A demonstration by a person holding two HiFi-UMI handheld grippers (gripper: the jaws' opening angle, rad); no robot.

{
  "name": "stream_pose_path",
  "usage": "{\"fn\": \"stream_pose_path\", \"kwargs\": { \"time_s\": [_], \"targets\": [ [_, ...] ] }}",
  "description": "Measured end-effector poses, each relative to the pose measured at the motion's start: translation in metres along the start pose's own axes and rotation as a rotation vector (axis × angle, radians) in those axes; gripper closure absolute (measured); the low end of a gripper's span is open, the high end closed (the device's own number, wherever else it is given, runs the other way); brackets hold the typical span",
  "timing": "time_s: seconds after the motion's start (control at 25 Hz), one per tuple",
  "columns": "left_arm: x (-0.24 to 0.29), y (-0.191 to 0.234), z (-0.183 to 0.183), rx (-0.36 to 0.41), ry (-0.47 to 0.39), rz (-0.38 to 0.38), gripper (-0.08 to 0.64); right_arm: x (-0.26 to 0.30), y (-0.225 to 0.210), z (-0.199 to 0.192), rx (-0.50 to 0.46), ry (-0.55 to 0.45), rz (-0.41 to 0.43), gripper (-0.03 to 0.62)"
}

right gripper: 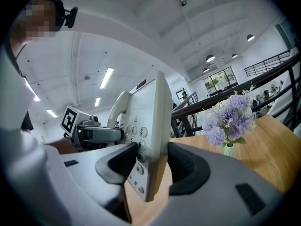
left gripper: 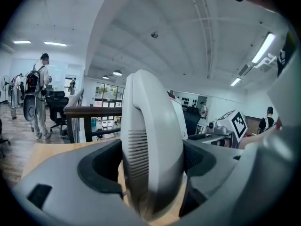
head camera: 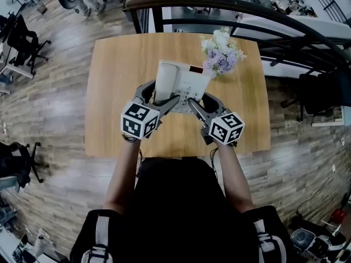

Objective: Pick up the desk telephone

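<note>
1. Over the middle of the wooden surface (head camera: 109, 92), the white desk telephone (head camera: 189, 81) was held between both tongs, just in front of the person (head camera: 181, 212) wearing the camera.
2. The left tongs (head camera: 160, 100) were clamped on the handset (left gripper: 153, 149), which lay in its cradle on the telephone's left side. 1 dark pad pressed on each flank of it, level with its slotted grille.
3. The right tongs (head camera: 196, 104) were clamped on the right edge of the telephone's body. 1 pad lay on the keypad face beside the number keys, and the other lay on the underside.
4. Seen from the right tongs, the body stood tilted up on edge with its keypad turned toward the left tongs. Bare wood showed behind its lower corner, but whether it hung fully clear of the wood could not be told.
5. Each pair of tongs carried a cube with black-and-white square markers. The left cube (head camera: 140, 119) and the right cube (head camera: 226, 127) sat at the ends nearest the person.
6. A small vase of purple and white flowers (head camera: 222, 53) stood on the surface just beyond the telephone's far right corner, apart from it.
7. Beyond the far edge of the surface ran a dark railing (head camera: 219, 4). Black office chairs (head camera: 24, 43) stood on the plank floor (head camera: 55, 103) to the left. The left tongs' view showed another person with a backpack (left gripper: 35, 93) standing far off.
</note>
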State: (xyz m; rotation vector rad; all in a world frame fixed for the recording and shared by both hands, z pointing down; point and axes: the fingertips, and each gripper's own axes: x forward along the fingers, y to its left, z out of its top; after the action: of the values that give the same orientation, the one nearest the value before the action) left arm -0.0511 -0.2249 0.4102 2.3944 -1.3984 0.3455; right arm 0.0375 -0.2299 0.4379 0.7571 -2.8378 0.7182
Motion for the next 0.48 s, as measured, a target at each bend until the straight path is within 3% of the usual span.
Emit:
{"fn": "stream_pose_path", "kwargs": {
  "time_s": [0.48],
  "targets": [
    [-0.0083, 0.0049, 0.0093, 0.024, -0.014, 0.043, 0.169, 0.0074, 0.0056, 0.0094, -0.024, -0.006, 0.039, 0.370]
  ]
}}
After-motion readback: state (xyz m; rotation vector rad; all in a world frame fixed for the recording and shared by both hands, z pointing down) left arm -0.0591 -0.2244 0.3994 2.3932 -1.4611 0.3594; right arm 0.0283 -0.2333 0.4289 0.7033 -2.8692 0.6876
